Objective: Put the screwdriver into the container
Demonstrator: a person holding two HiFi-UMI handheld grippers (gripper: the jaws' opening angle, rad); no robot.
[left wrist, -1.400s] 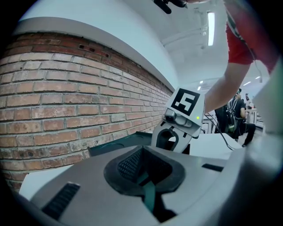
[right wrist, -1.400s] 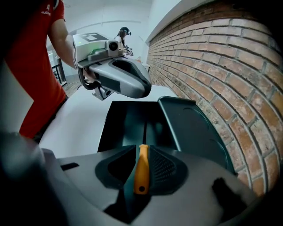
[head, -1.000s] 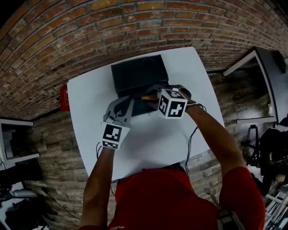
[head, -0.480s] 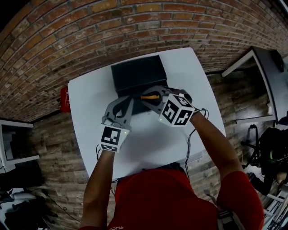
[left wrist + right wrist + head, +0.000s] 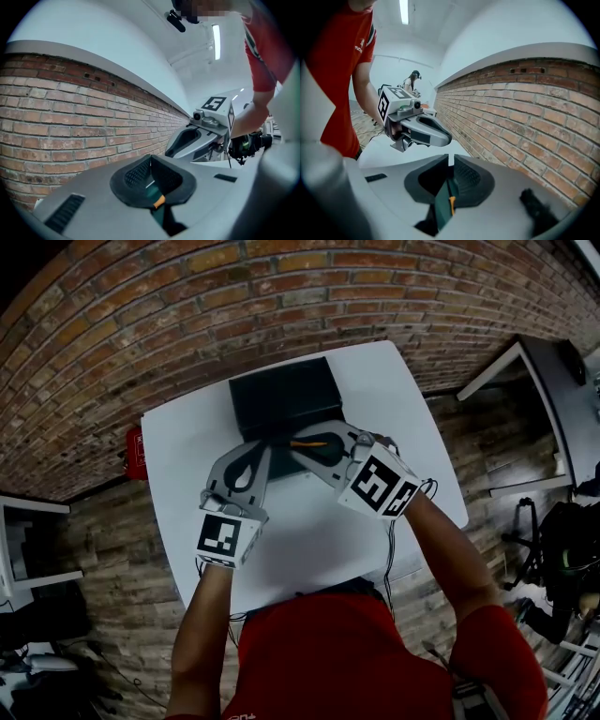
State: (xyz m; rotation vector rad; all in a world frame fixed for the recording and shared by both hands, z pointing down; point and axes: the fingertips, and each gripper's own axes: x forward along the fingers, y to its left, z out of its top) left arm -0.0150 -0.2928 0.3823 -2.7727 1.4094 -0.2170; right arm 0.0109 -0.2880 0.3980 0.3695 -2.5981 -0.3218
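The black open container [image 5: 281,395] stands at the back of the white table [image 5: 187,456]. Just at its front edge is the screwdriver [image 5: 309,442], of which an orange handle and a dark shaft show. My left gripper [image 5: 270,441] and right gripper [image 5: 295,448] meet there, tips close together. In the left gripper view the jaws [image 5: 150,157] are shut, with a green strip ending in orange [image 5: 159,201] wedged behind the tips. The right gripper view shows the same: shut jaws [image 5: 449,159] with the green and orange screwdriver [image 5: 443,201] between them. Both grippers tilt upward.
A brick wall [image 5: 281,296] rises right behind the table. A small red object [image 5: 134,442] sits low by the table's left side. A dark desk [image 5: 562,381] stands to the right. The table's front edge is close to the person's red shirt [image 5: 347,652].
Both marker cubes have dropped back toward the person as the grippers tilted their tips up. The orange handle has stayed almost in place at the container's front edge.
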